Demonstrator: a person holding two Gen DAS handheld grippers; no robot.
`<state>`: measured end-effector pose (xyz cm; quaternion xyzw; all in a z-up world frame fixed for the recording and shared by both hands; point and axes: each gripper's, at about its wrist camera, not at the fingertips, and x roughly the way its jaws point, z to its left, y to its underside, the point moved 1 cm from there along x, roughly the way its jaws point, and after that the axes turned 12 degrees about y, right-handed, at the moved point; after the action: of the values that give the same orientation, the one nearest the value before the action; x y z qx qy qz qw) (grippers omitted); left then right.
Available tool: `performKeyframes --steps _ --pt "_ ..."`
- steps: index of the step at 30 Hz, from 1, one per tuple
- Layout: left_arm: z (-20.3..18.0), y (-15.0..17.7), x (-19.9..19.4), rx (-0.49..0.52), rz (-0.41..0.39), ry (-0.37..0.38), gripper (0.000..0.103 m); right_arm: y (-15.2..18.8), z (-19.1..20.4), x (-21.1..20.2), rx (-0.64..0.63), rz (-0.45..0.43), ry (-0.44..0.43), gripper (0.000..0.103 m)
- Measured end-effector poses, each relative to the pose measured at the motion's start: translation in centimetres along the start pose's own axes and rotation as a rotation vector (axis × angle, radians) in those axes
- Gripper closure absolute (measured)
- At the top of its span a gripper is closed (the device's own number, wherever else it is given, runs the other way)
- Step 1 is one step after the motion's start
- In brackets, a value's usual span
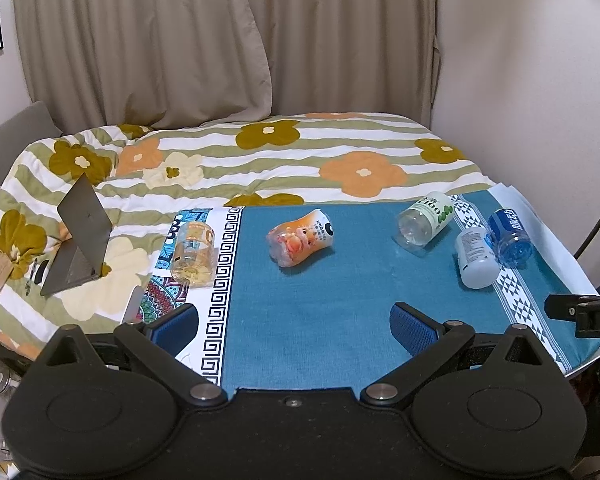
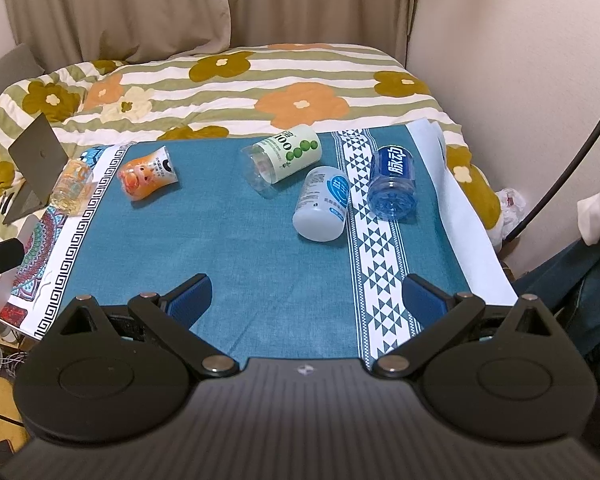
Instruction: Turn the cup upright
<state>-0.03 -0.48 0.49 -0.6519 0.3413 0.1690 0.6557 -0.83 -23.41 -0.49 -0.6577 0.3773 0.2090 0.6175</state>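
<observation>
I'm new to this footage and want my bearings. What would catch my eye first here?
Five cut-off plastic bottle cups lie tipped over on the teal tablecloth: an orange cartoon-printed cup left of centre, a blue-labelled cup far right. Behind, a flowered striped quilt covers the bed. Both grippers, left and right, are open and empty.

home bedroom | bed w/ floral quilt [image 1: 260,160] | curtains [image 1: 220,40]

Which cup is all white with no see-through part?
The white cup, lying on its side beside the blue cup. Its body is solid white; the other four are clear or tinted plastic.
</observation>
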Motion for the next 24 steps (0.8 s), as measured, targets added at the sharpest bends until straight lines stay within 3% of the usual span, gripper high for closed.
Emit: performKeyframes --steps 24 --pt "-1.3 -1.5 2.0 0.007 0.038 0.015 0.0 -1.0 -1.0 1.0 0.021 0.024 0.005 0.0"
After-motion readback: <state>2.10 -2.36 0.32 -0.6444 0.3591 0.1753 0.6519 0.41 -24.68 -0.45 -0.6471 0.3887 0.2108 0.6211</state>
